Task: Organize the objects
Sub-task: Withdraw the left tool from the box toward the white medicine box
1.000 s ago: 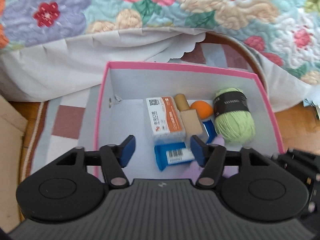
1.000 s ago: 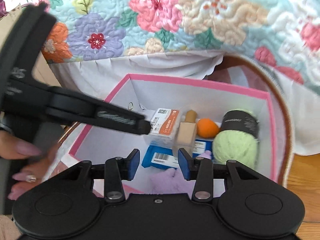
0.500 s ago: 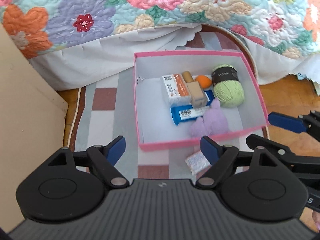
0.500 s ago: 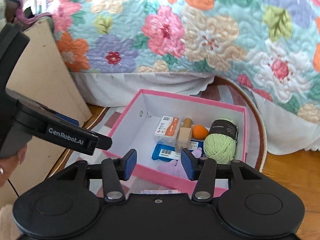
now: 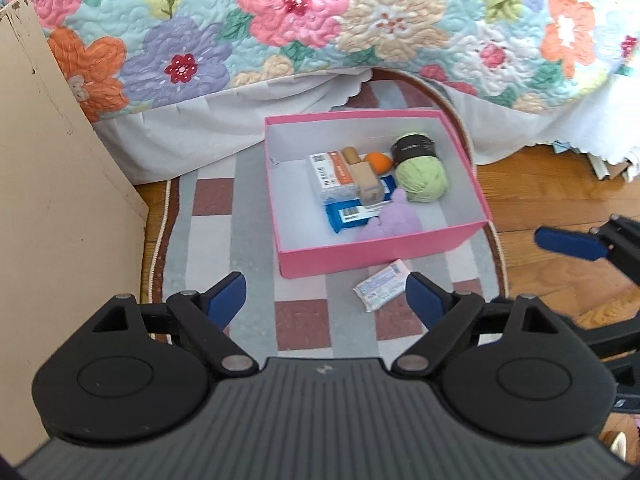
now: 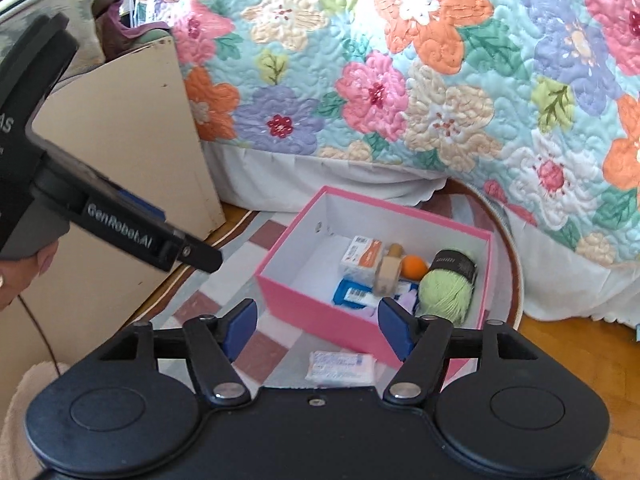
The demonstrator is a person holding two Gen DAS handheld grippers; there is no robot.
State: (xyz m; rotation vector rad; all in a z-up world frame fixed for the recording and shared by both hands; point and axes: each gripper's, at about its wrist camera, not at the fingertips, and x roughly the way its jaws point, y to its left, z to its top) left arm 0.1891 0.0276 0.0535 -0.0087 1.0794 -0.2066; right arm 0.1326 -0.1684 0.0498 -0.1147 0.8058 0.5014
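Hand (image 6: 16, 268) in R view only, L lacks

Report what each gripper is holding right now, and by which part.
Nothing is held. The left gripper and right gripper both have open, empty jaws that have just been opening.

A quilted bedspread (image 5: 320, 20) printed with pink, orange, purple and cream flowers on pale blue fills the top of both views, from ten to two o'clock. Below it hangs a white bed skirt (image 5: 192, 128) with a scalloped hem. On the floor lies an oval rug (image 5: 224, 248) of grey, white and reddish-brown checks with a brown, cord-edged border, partly tucked under the skirt. At nine o'clock stands a beige panel (image 5: 52, 184), scuffed with small dark marks. Wooden floor (image 5: 552, 196) shows at three o'clock, beside the rug. In the right wrist view, bundled fabric (image 6: 100, 4) sits above the panel at eleven o'clock.
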